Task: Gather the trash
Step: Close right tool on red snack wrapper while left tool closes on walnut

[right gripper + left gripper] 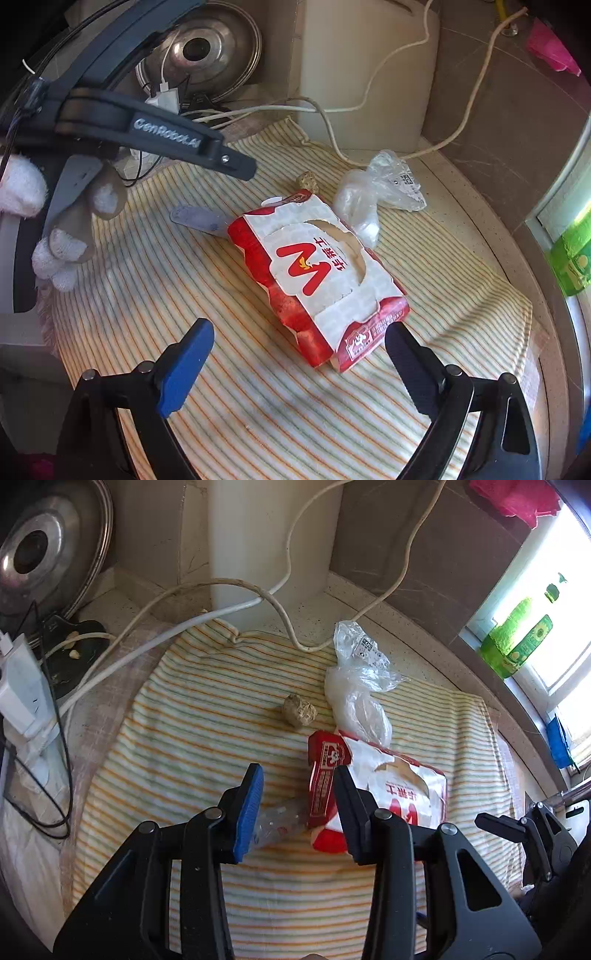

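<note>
Nearest the lens in the left wrist view, the left gripper [299, 805] points steeply down with its jaws partly apart and nothing clamped. A crushed clear plastic bottle [280, 821] lies on the striped cloth [184, 738] in the gap between the fingers, and the near red end of the red-and-white food box [373, 786] sits against the inner side of the right finger; whether that finger actually touches the card cannot be told.

Taking the box as landmark and going left to right: the bottle lies just left of it, with its end against or under the box's corner. A small brown crumpled lump [300, 710] sits beyond the box's far left corner, apart from it. A clear plastic bag [360, 686] lies touching the box's far end. The right gripper [299, 363] comes in at the box's right, its jaws wide apart and empty, the right finger just beside the box's near corner. From that view the person's gloved left hand [66, 229] is seen holding the other tool above the cloth.

The step in hand looks like the approach to a first pick, with all the trash lying uncollected. The left gripper's next move probably calls for settling on one target, bottle or box edge, then lowering until the pads straddle it before closing, so the box is not simply pushed aside.
</note>
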A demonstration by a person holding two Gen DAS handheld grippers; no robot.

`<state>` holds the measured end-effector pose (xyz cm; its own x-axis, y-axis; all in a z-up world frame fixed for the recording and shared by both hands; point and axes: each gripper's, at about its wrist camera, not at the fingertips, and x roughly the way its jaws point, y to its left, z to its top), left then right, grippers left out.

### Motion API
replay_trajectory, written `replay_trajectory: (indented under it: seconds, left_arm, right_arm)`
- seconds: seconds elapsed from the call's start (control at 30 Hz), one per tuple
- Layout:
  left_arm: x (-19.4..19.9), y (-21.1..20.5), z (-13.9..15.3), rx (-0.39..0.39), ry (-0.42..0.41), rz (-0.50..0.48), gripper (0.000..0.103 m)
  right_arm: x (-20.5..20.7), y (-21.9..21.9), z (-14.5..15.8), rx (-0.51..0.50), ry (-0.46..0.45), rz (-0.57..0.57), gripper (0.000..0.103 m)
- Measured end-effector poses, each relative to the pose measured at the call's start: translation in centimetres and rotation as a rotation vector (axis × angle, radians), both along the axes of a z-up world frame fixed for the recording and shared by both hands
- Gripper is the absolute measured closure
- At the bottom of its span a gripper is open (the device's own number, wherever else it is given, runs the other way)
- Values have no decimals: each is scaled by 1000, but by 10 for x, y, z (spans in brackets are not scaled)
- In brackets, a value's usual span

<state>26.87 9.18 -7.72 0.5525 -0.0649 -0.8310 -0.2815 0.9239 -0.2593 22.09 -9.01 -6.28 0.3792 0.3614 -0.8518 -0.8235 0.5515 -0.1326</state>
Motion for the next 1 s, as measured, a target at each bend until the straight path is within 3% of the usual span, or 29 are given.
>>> replay_trajectory:
  seconds: [0.47,0.7,1.0]
  left_arm:
    - [74,4,-39,5,88,-12,63]
    - [94,-2,-48,47,115,-43,64]
    - [99,10,-60,23,119,-16,64]
  right_arm:
    - [24,22,-30,-65,-78,144,10]
    - [37,28,-38,-78,-99,162,11]
    - [39,39,-47,-117,-147,201,17]
